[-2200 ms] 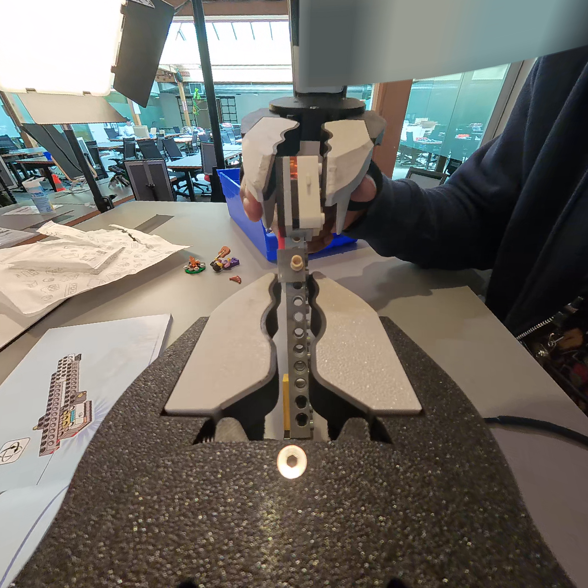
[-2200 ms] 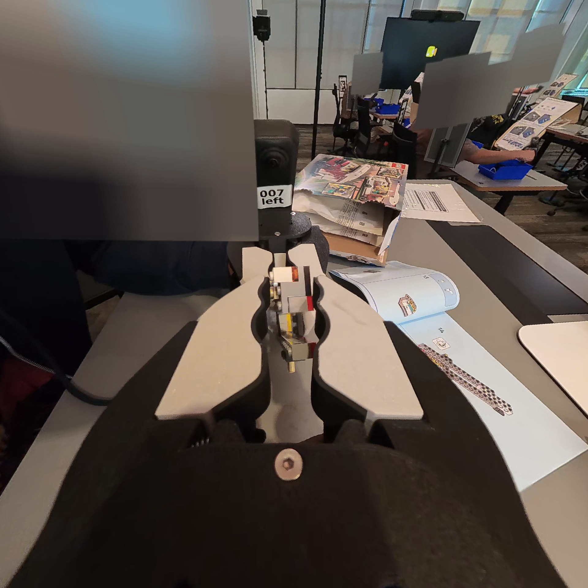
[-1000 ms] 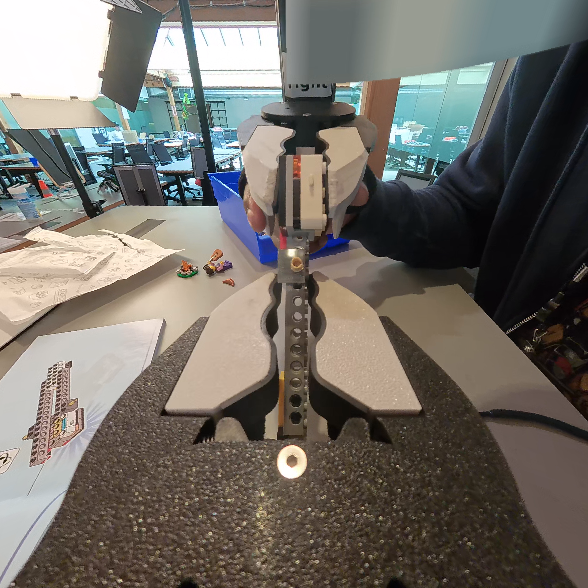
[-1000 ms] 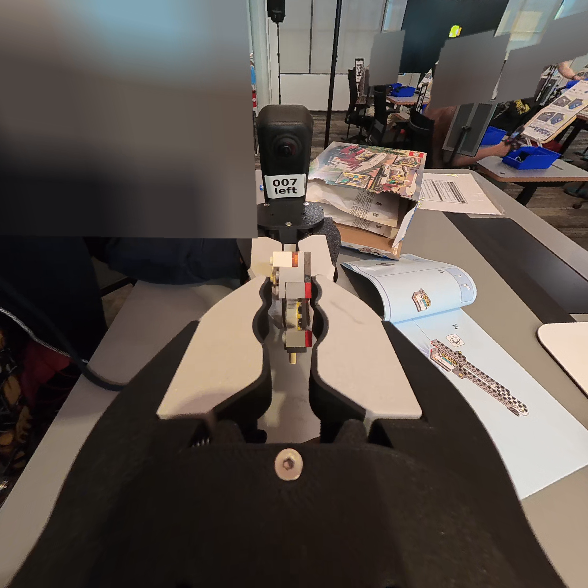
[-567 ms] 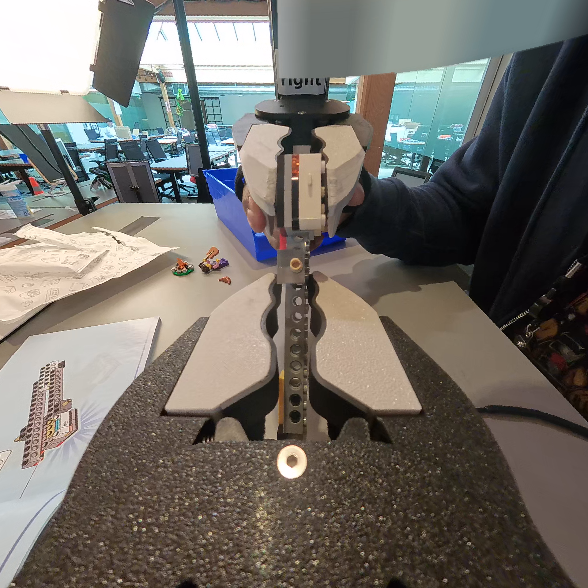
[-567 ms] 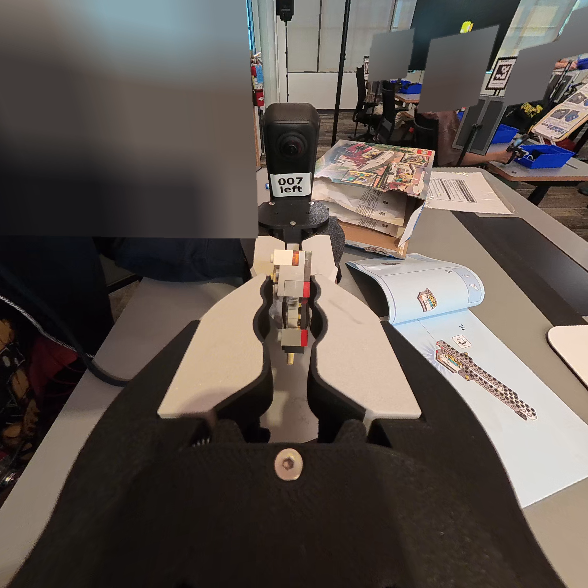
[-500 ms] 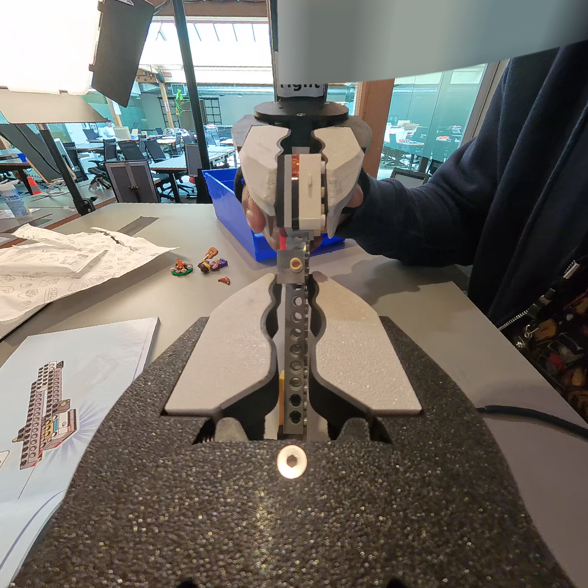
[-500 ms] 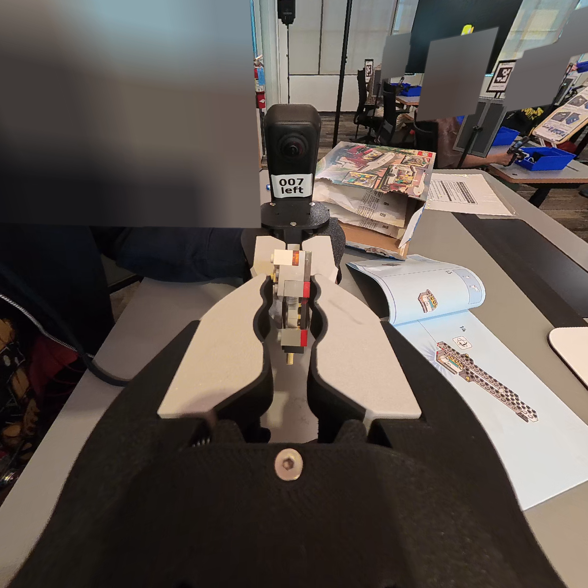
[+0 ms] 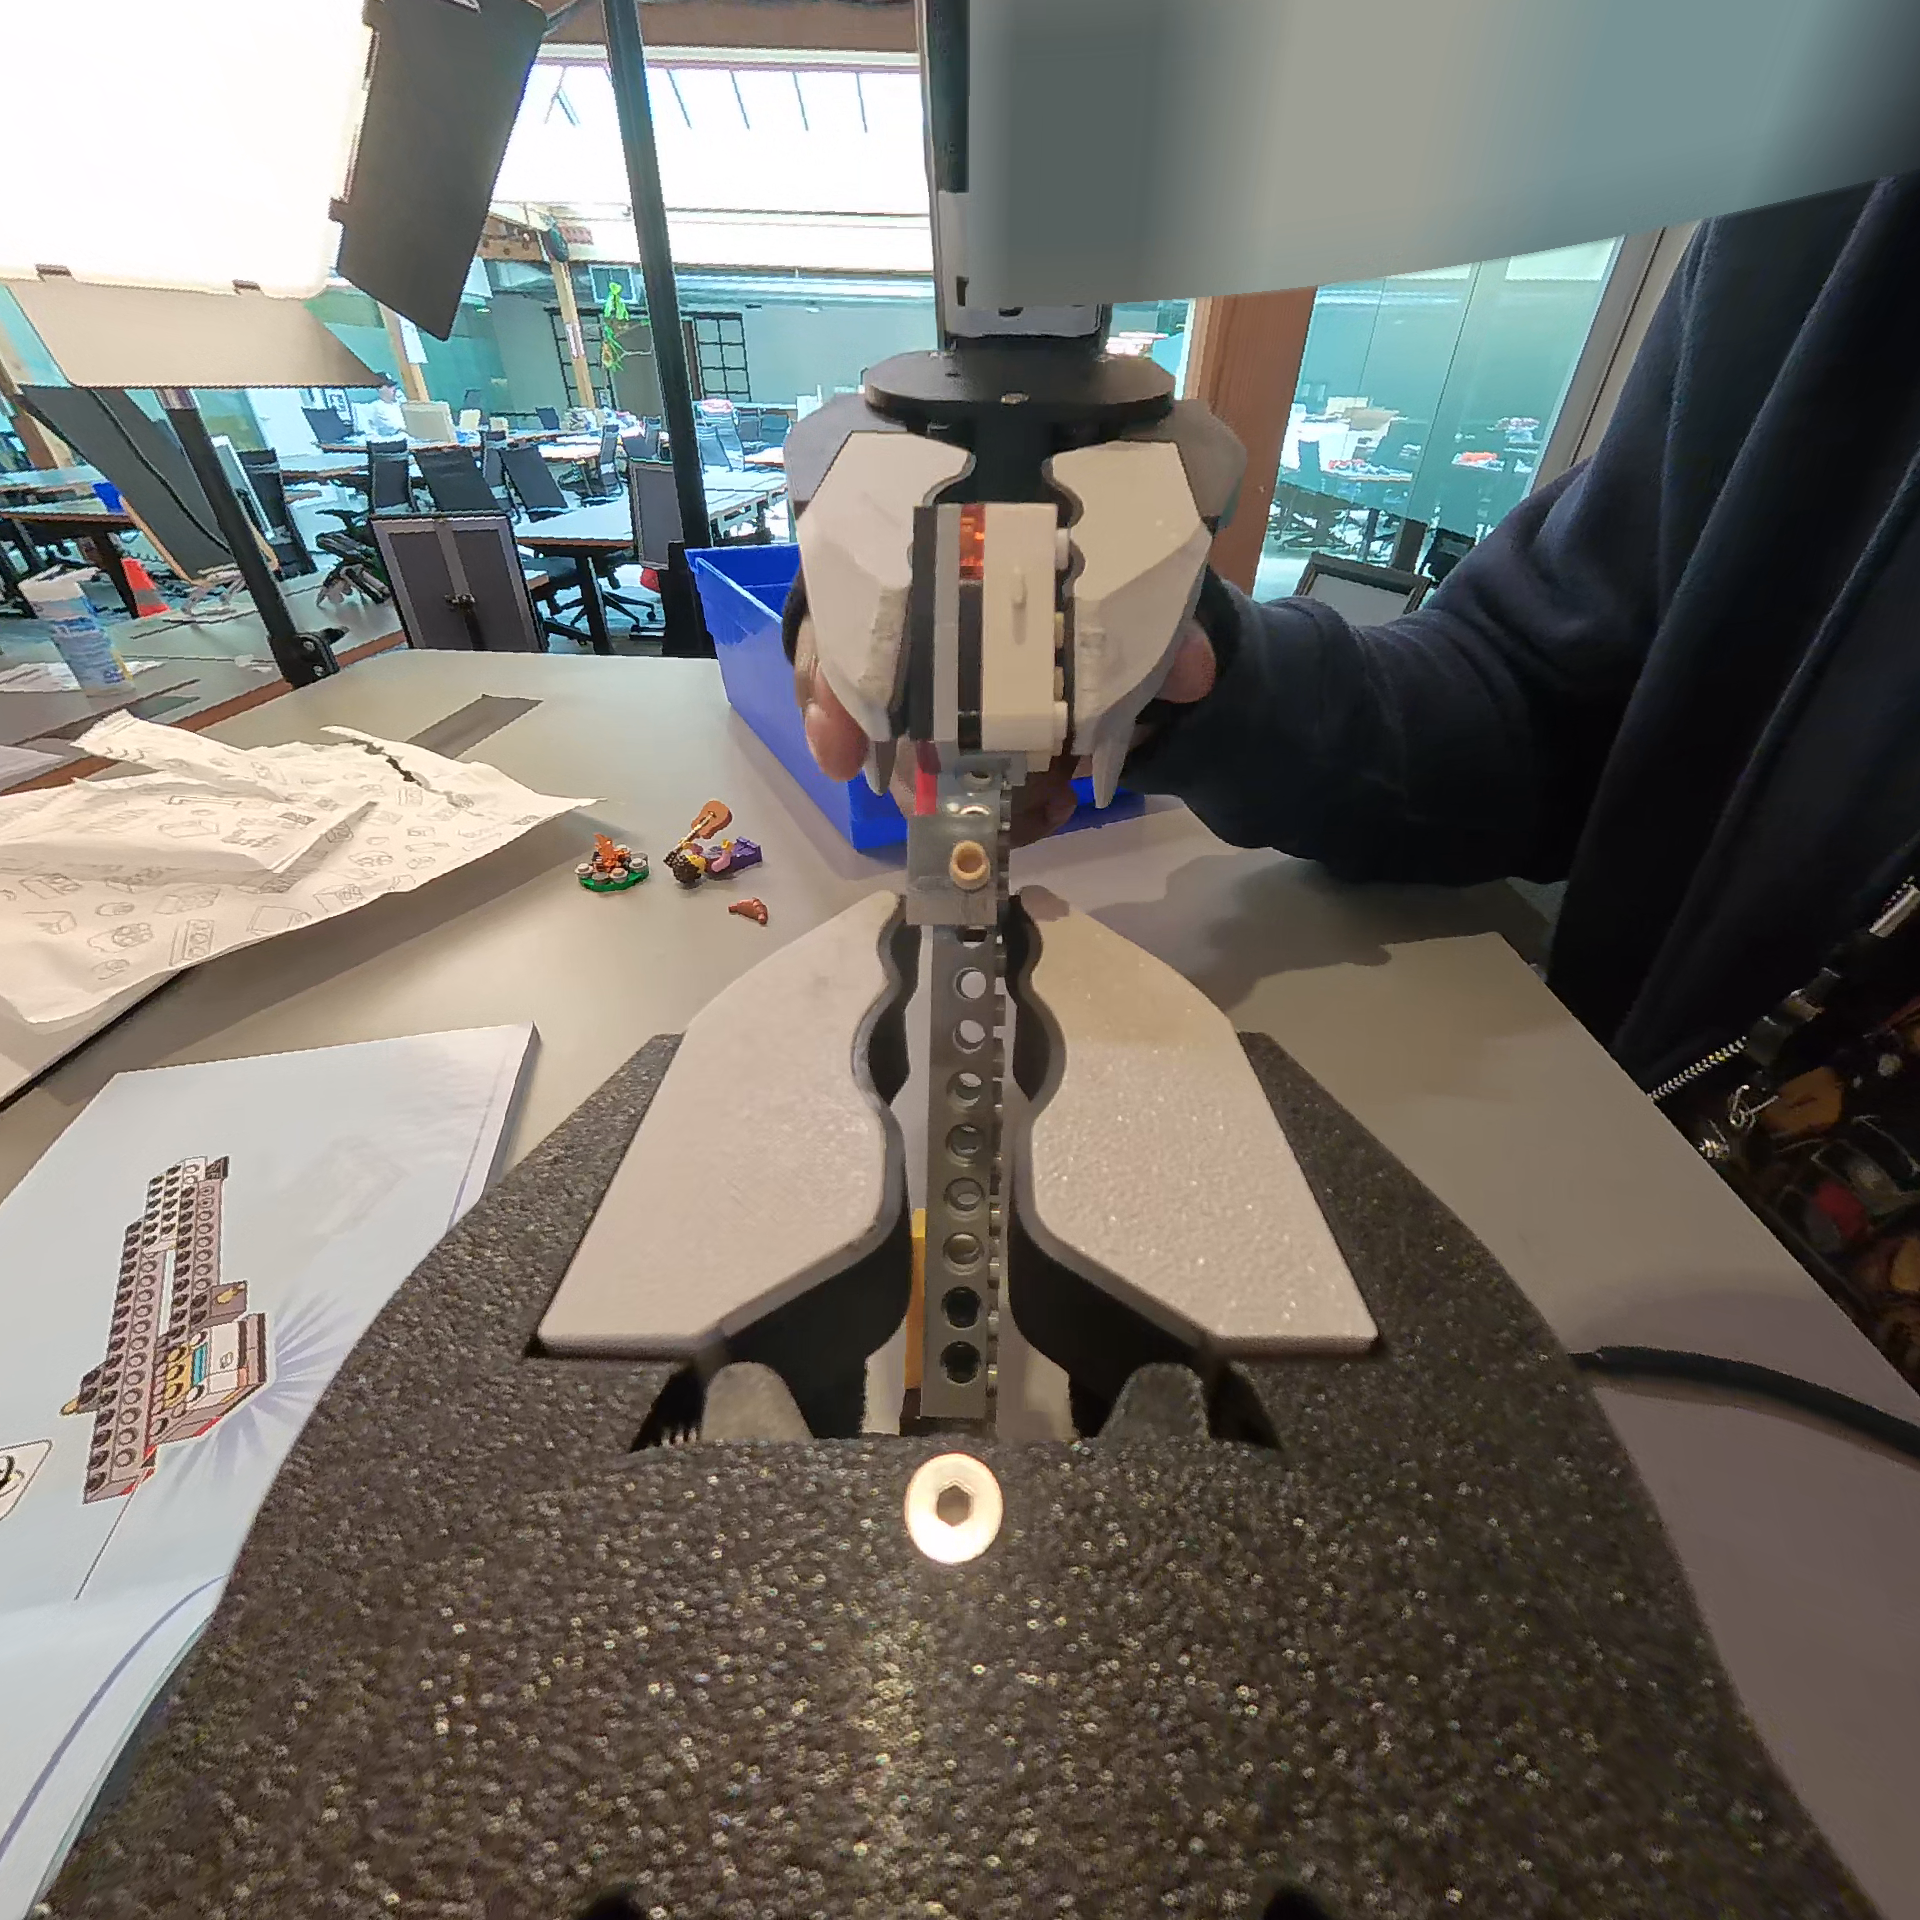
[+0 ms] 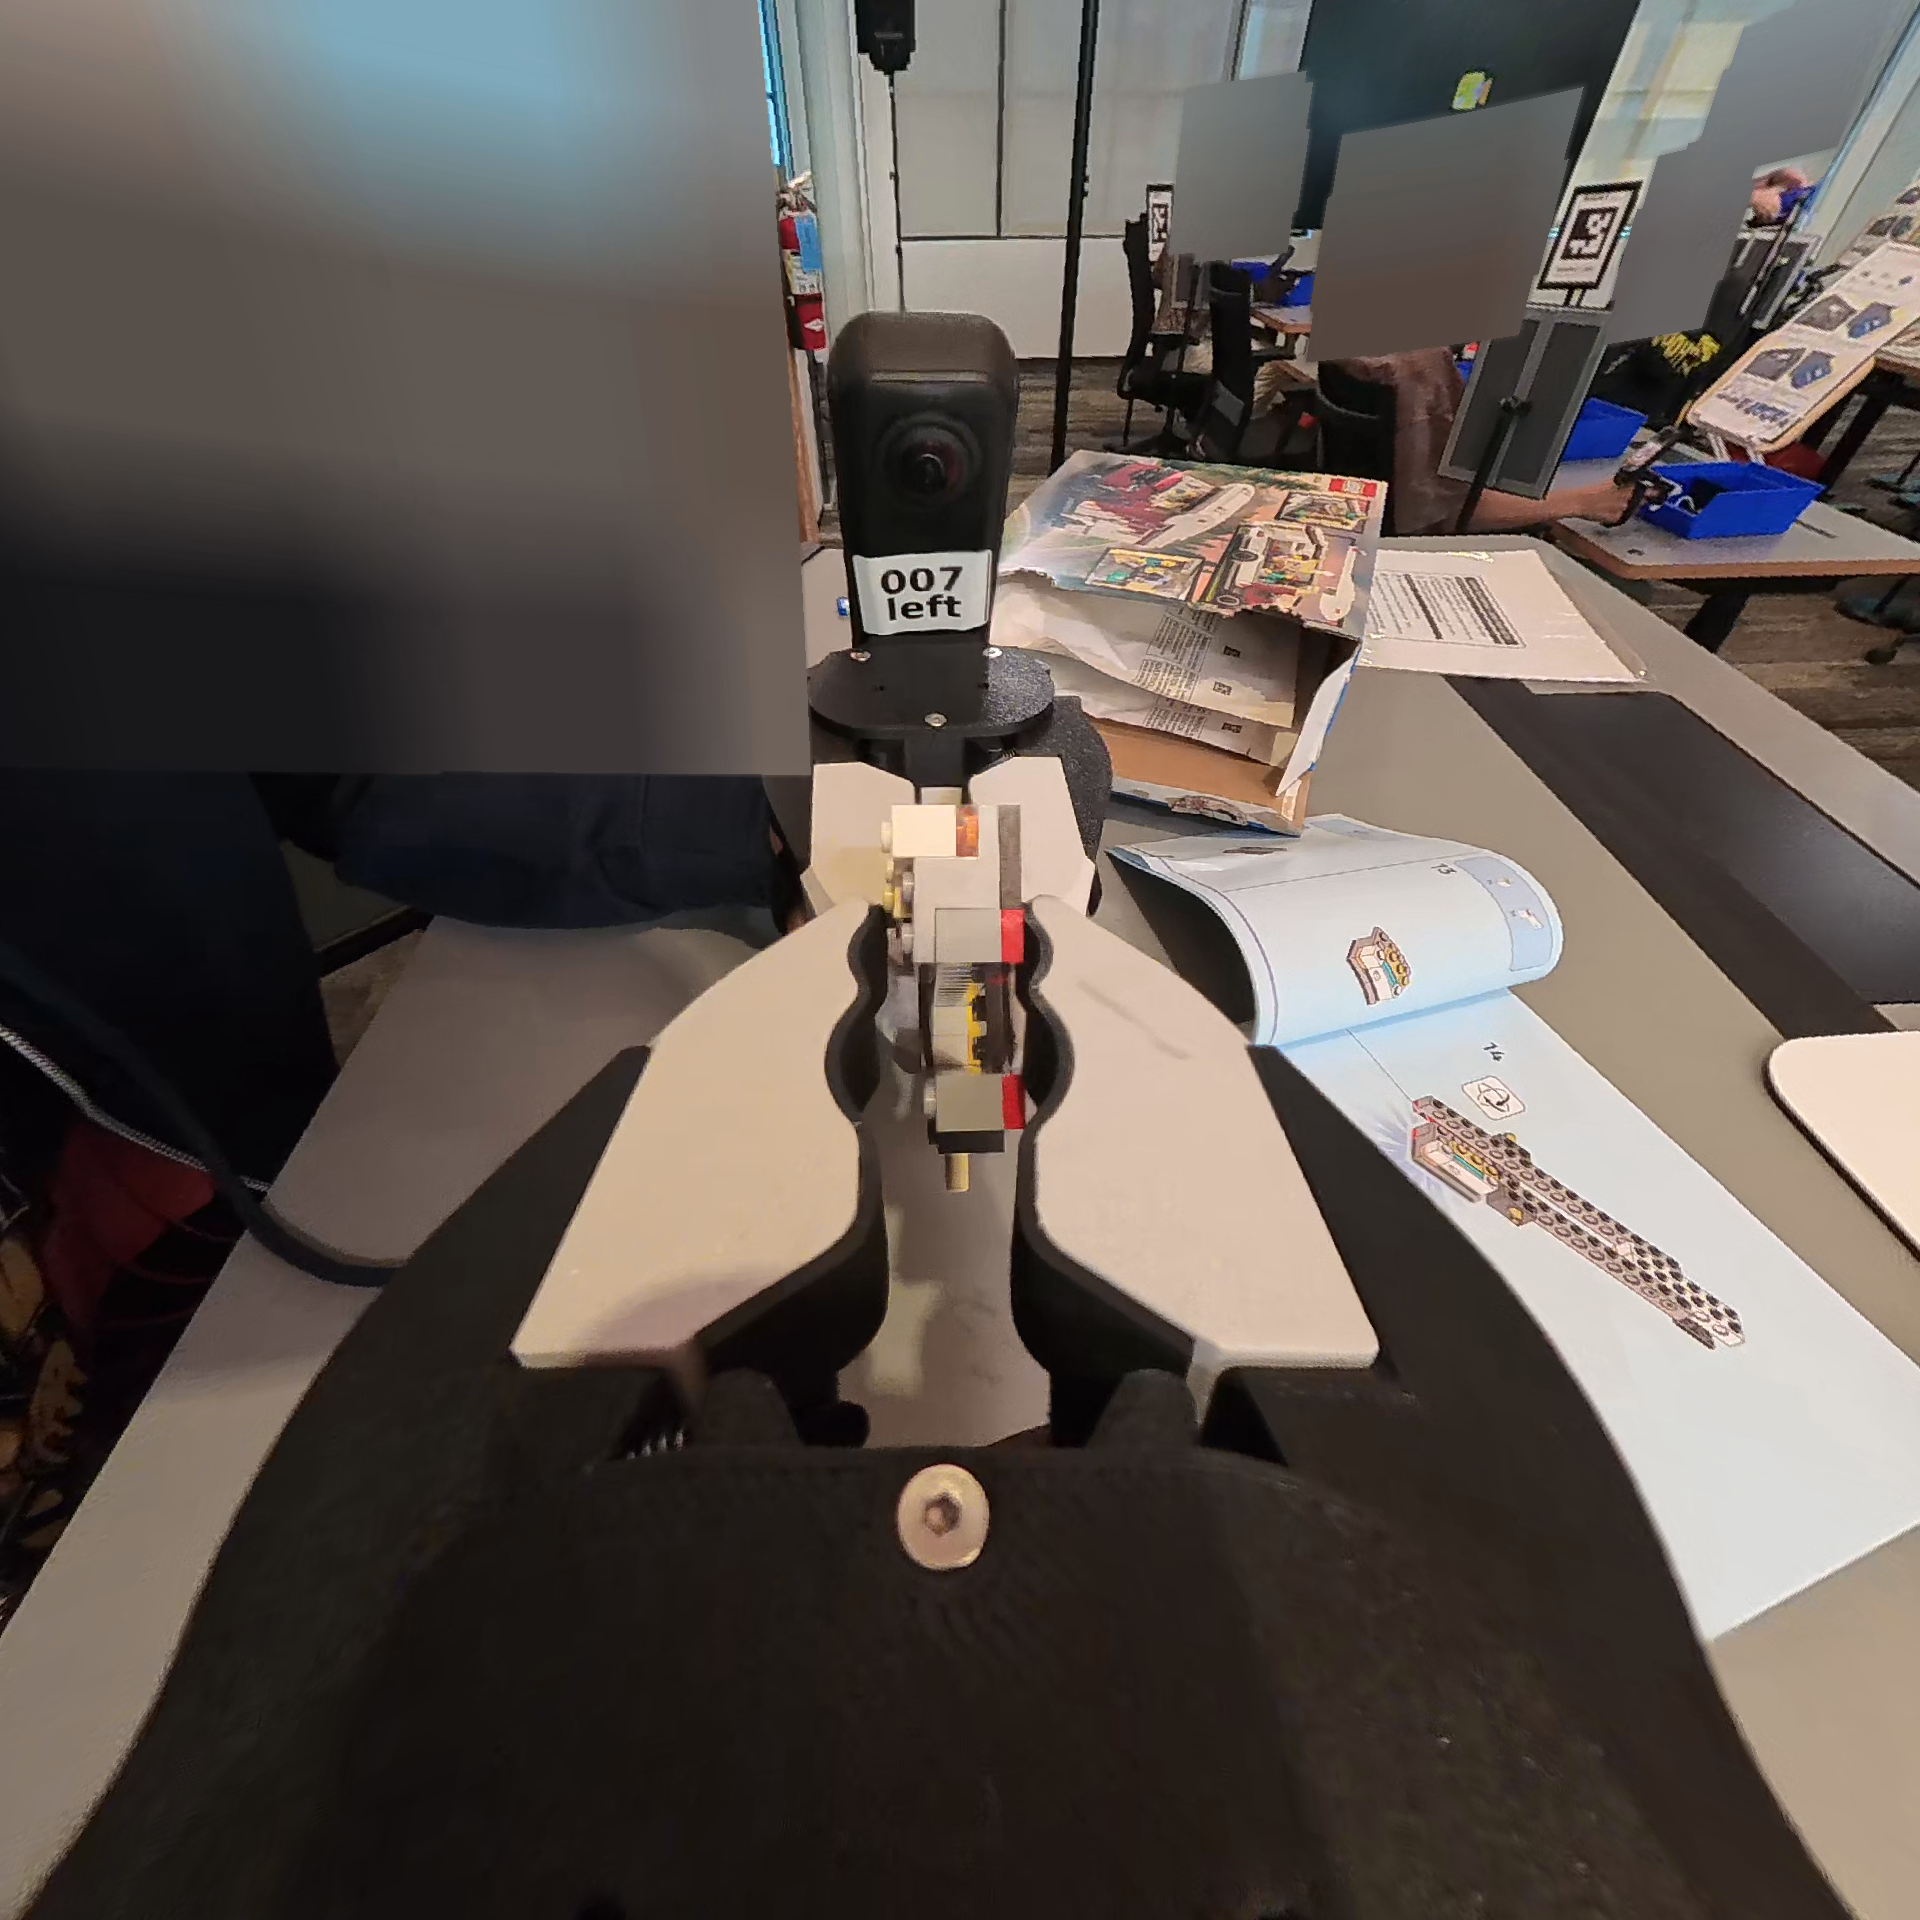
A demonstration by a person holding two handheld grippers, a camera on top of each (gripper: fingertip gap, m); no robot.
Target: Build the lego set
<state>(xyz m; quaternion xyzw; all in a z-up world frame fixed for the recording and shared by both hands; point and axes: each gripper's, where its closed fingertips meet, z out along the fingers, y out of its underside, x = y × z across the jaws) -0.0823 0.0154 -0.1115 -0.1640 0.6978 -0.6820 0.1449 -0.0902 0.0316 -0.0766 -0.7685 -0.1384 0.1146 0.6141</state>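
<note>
Paper sheet lying crumpled at table left; booklet nearer. Blue bin sitting behind, contents hidden. Left gripper clamping grey holed beam; right gripper gripping white-grey brick block at beam's far end. Office stretching behind glass.

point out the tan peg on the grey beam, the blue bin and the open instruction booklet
tan peg (image 9: 968,859), left wrist view, its round end
blue bin (image 9: 764,665), left wrist view, near side wall
instruction booklet (image 10: 1621,1351), right wrist view, bare flat page
</note>
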